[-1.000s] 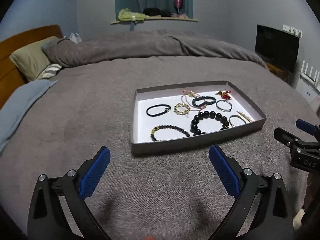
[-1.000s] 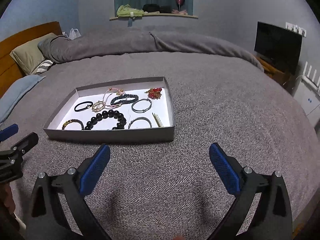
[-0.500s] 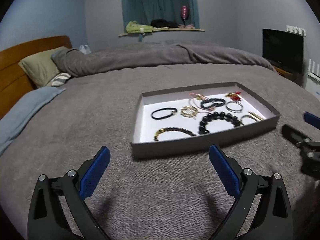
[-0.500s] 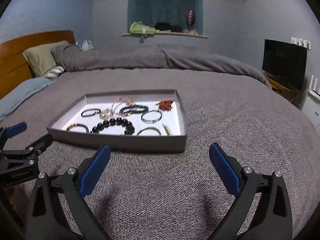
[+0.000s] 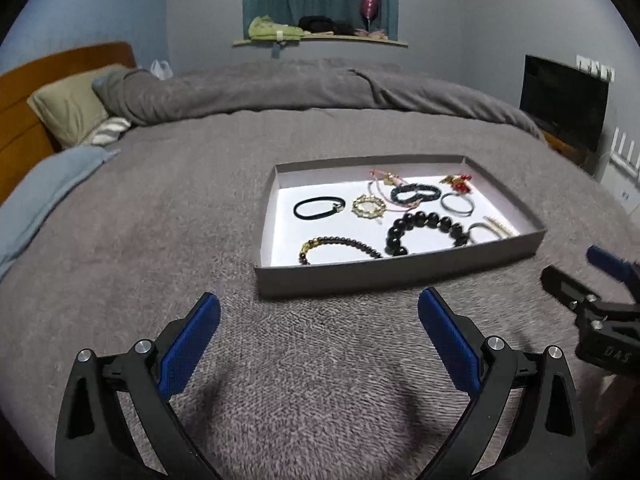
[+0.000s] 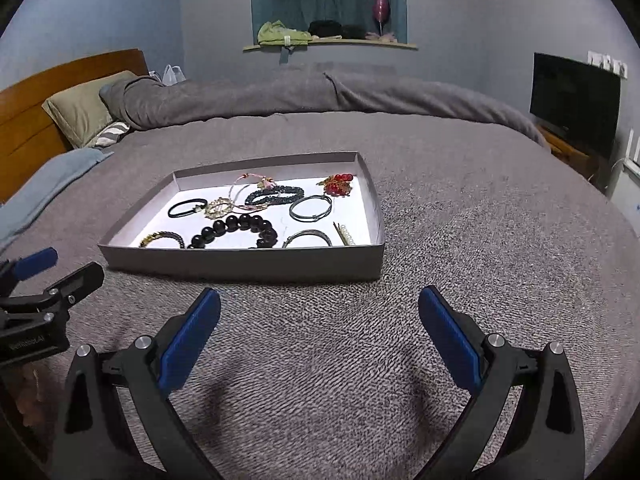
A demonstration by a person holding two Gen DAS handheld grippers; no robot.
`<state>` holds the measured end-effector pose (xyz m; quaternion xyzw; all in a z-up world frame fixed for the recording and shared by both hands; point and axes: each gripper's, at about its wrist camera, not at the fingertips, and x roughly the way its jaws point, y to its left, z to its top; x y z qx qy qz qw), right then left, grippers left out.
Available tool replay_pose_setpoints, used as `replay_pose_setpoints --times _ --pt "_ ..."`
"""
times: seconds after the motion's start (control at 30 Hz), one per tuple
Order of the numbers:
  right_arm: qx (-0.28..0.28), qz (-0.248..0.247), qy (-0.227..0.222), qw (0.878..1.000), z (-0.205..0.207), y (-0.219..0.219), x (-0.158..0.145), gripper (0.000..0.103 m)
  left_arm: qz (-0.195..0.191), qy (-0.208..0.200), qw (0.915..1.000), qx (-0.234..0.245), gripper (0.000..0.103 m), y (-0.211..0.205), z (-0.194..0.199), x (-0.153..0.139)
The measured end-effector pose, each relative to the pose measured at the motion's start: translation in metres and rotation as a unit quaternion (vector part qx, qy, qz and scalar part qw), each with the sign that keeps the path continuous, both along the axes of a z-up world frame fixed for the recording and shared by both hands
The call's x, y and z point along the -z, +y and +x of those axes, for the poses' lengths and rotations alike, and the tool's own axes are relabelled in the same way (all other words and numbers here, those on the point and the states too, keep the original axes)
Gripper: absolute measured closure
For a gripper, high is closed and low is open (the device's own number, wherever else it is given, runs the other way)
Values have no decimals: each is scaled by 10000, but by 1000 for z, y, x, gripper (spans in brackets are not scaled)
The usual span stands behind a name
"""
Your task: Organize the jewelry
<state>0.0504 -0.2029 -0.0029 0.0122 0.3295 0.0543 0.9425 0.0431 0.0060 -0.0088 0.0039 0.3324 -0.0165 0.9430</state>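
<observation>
A shallow grey cardboard tray [image 5: 360, 274] with a white floor lies on the grey bedspread. It holds several pieces: a black hair tie [image 5: 318, 207], a gold ring-shaped bracelet [image 5: 369, 207], a large black bead bracelet [image 5: 426, 227], a thin dark bead bracelet [image 5: 340, 245], silver bangles [image 5: 457, 203] and a red bead charm [image 5: 458, 182]. The tray [image 6: 240, 266] also shows in the right wrist view. My left gripper [image 5: 319, 334] is open and empty, short of the tray's near wall. My right gripper [image 6: 319, 334] is open and empty, near the tray's front right corner.
The grey bedspread [image 5: 160, 220] spreads around the tray. Pillows [image 5: 68, 108] and a wooden headboard [image 5: 24, 92] are at the far left. A rolled grey duvet [image 5: 320, 88] lies behind. A black TV [image 5: 564, 100] stands at the right. A window sill [image 5: 320, 40] carries clothes.
Both grippers have tilted up and back down a little, and the tray now sits slightly farther off in view. Both stay open and empty.
</observation>
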Motion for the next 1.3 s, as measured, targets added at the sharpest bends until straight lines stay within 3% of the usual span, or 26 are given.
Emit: replay_pose_setpoints --times 0.17,0.57,1.3 --pt "15 -108 306 9995 5 4 -18 5 67 152 9999 27 5 -4 -2 -26" --pt "217 -262 401 9986 -7 -3 -61 5 206 301 9993 87 5 -14 -14 -64" --pt "237 -290 418 9984 -17 -3 -70 5 184 376 9991 66 5 -14 -20 -67"
